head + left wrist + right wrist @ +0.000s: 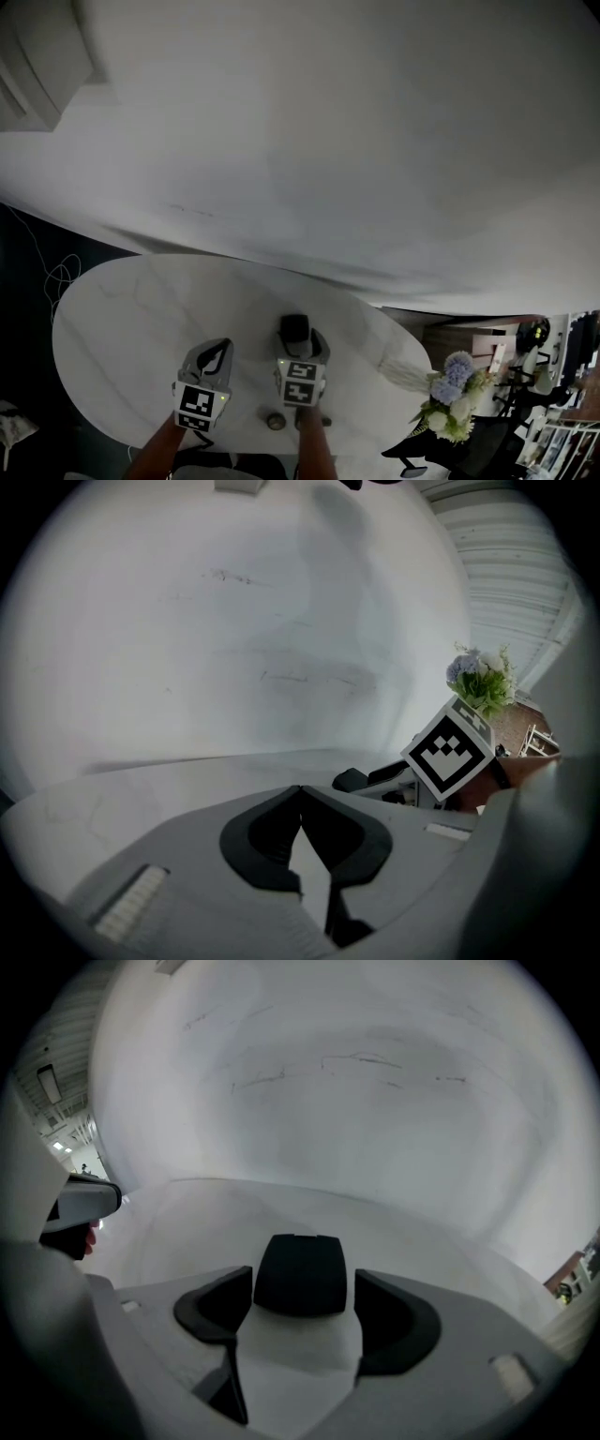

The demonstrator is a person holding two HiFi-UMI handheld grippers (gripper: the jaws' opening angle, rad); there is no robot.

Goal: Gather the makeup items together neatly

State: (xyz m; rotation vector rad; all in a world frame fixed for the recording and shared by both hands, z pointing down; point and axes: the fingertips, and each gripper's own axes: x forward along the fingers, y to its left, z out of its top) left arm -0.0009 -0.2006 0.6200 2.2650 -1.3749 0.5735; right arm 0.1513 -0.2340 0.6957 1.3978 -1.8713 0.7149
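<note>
The white oval bench (122, 319) stands against a pale wall (328, 141), and both tongs hang over its near half, side by side and a little apart. The right tongs (302, 1283) are released, the jaws spread wide. A dark, squarish makeup item (294, 327) stands on the bench between them, with a sliver of white surface showing at either side of it, so the pads are not pressing on it. In the head view this item sits just beyond the right tongs' marker cube (300, 382), about midway across the bench. The left tongs (300, 791) are clenched, tips meeting in a point with nothing between them, over bare bench to the left of the dark item. A small round thing (275, 422) lies near the bench's near edge, between the two forearms; what it is cannot be made out. A bunch of pale blue and white flowers (452, 398) sits at the bench's far right end.
</note>
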